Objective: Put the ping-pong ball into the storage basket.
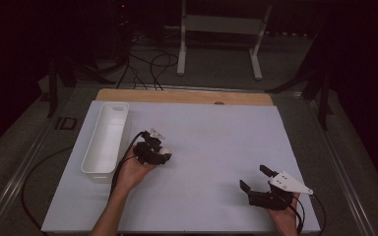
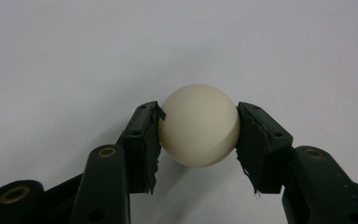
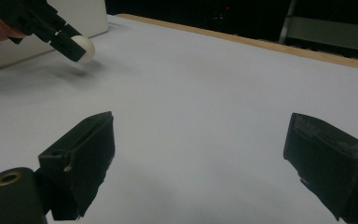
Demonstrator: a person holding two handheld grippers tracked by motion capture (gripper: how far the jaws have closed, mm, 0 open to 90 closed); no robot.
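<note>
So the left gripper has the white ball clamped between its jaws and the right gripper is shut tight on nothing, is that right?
Not quite. The left gripper does clamp the white ball, but the right gripper is not shut: the right gripper view shows its jaws standing wide apart over the bare table, with nothing between them.

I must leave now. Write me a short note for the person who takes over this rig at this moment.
Left gripper: shut on the white ball, held just above the white table sheet.
Right gripper: open, nothing between its jaws, near the sheet's right front.
White bin: at the sheet's left side, beside the left gripper.
Done: ball picked up.
Left: probably placing the ball in the bin.
</note>
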